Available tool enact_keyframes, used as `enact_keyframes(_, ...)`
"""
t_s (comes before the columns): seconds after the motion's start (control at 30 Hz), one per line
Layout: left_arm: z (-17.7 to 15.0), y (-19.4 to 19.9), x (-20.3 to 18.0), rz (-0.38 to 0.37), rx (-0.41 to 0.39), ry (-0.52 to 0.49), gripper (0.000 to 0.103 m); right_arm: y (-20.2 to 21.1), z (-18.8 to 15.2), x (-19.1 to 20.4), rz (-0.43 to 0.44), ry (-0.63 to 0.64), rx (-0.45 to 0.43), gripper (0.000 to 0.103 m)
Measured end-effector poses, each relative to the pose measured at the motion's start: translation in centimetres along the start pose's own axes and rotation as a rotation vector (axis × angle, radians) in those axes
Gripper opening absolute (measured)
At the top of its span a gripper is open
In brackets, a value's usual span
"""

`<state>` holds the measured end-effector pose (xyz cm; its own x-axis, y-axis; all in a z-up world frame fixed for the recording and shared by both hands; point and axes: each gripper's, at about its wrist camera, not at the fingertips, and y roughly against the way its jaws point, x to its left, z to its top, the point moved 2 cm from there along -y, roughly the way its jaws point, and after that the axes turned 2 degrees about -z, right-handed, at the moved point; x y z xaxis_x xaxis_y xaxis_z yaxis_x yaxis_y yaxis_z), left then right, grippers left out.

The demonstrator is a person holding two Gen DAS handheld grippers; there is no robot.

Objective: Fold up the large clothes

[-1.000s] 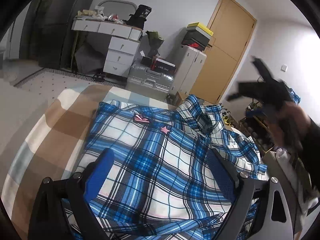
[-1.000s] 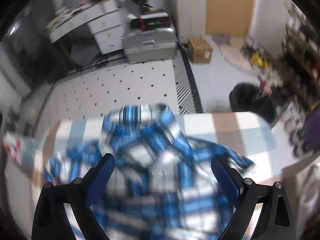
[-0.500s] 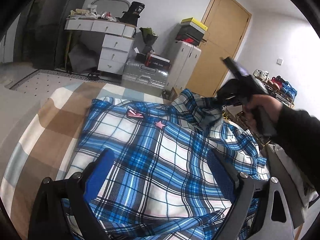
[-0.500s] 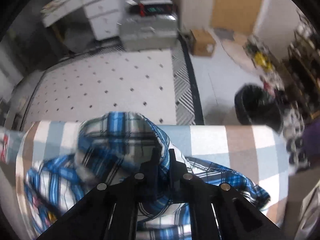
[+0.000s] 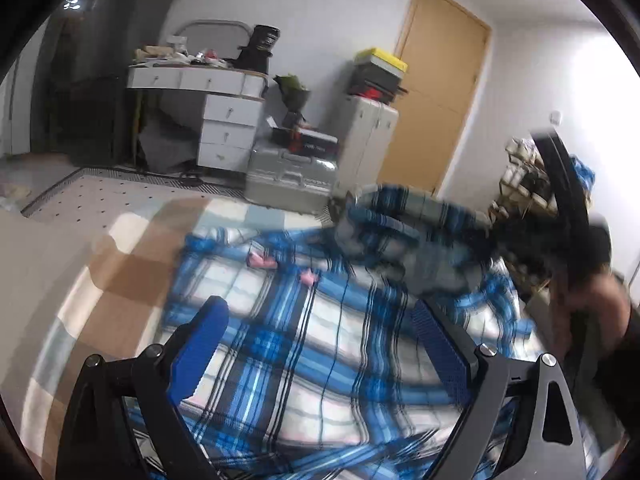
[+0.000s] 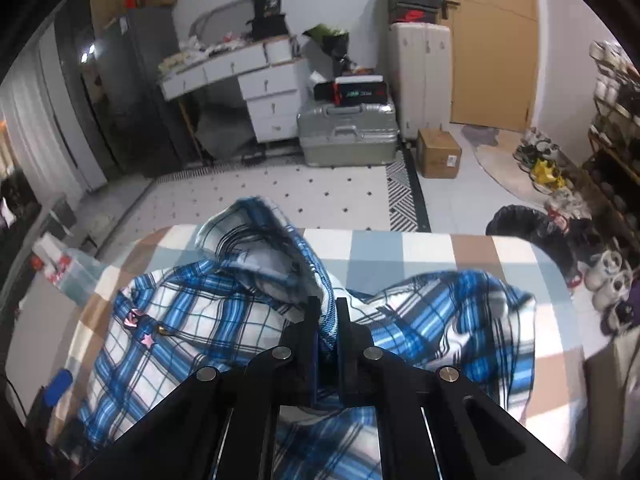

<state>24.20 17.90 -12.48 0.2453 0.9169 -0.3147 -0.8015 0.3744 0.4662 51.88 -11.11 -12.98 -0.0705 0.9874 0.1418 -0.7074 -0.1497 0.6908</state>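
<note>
- the right claw [image 6: 324, 312] is clamped on a bunch of the blue plaid shirt [image 6: 208, 320] just below its collar, the black fingers pressed together with cloth pinched between them.
- the collar stands up in a loose loop just ahead of the pinched spot, lifted off the surface.
- the left claw [image 5: 320, 344] stands wide apart above the body of the shirt [image 5: 320, 340], its blue pads [image 5: 200, 344] on either side with nothing between them; whether they touch the cloth cannot be told.
- in the left wrist view the right claw [image 5: 496, 240] shows blurred at the upper right, held by a hand [image 5: 592, 304] in a dark sleeve, with the bunched collar end of the shirt raised at it.
- the shirt lies spread over a bed with a checked cover [image 6: 420, 248] of brown, pale blue and white squares; one side of it is rumpled toward the right edge of the bed.
- two small pink patches [image 6: 138, 326] sit on the chest of the shirt.
- beyond the bed is a white tiled floor with dark dots [image 6: 280, 188].
- past the floor a silver suitcase [image 6: 348, 132] lies flat beside a white drawer unit [image 6: 272, 108] under a cluttered counter [image 6: 216, 64].
- a cardboard box [image 6: 438, 152] stands by a wooden door [image 6: 492, 40], and shoes [image 6: 540, 164] are scattered at the right.
</note>
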Motion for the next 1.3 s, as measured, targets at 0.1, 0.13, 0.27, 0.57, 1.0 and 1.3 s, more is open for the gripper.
enact_keyframes(0.1,3.2,-0.2,-0.7,0.025,-0.002,-0.020,0.091,0.5,-1.2,-2.0,0.082,-0.138,-0.013,0.009)
enact_keyframes(0.13,4.1,-0.8,-1.1,0.014,0.017,-0.041,0.093,0.2,-1.7,-3.1,0.119,-0.207,-0.001,0.010)
enact_keyframes(0.27,7.4,-8.6,-3.5,-0.080,0.307,-0.119,0.102,-1.8,-2.2,-5.4,0.173,-0.349,0.054,0.010)
enact_keyframes(0.57,9.1,-23.7,-4.1,0.086,0.542,-0.232,0.102,-2.1,-2.0,-6.0,0.177,-0.275,0.062,0.008)
enact_keyframes(1.0,7.7,-21.5,-4.6,0.133,0.601,-0.451,0.002,-0.3,-0.9,-4.4,0.138,-0.167,0.053,0.005)
enact_keyframes(1.3,9.7,-8.7,-5.5,0.022,0.406,-0.336,0.001,9.1,-0.3,-1.1,0.171,-0.078,-0.054,0.005)
